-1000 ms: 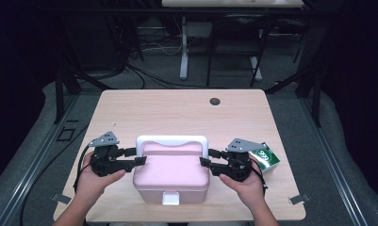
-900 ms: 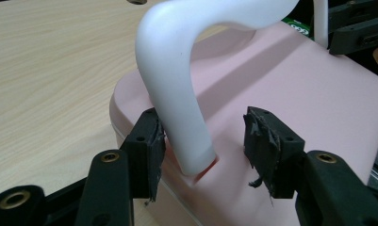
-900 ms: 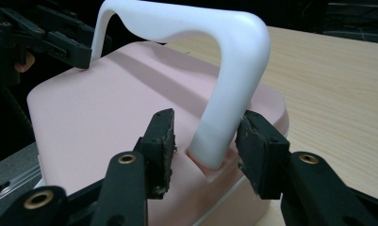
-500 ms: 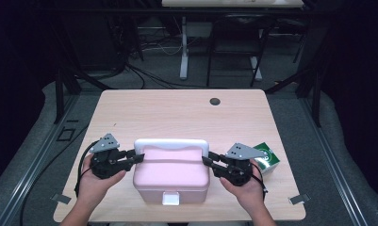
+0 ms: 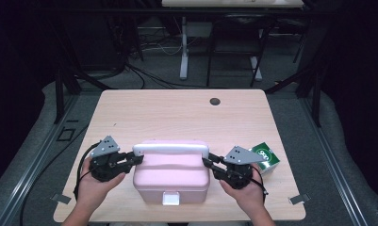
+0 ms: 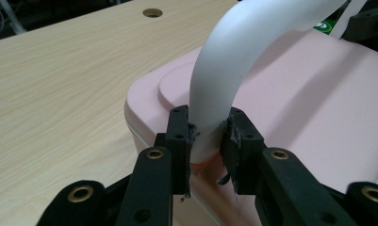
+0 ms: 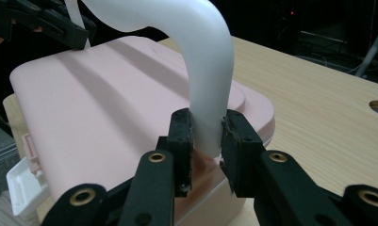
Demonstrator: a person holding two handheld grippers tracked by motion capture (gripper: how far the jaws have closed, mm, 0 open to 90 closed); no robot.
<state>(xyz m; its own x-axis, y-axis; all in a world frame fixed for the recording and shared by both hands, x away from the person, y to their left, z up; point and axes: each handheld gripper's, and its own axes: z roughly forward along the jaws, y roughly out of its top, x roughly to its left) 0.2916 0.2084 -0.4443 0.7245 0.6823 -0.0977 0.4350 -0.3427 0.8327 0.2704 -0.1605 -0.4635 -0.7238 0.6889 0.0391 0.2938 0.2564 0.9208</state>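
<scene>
You get an evenly lit table [image 5: 177,113] against a dark, murky room; shadows stay soft, both gripper views look sharp up close, slightly soft farther off.

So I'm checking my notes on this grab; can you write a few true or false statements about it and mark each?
1. The left gripper is clamped on the white handle. True.
2. The right gripper is open and clear of the handle. False: it is clamped on the handle's other end.
3. The pink box has its lid off. False: the lid is on.
4. A green carton lies beside the right gripper. True.
</scene>
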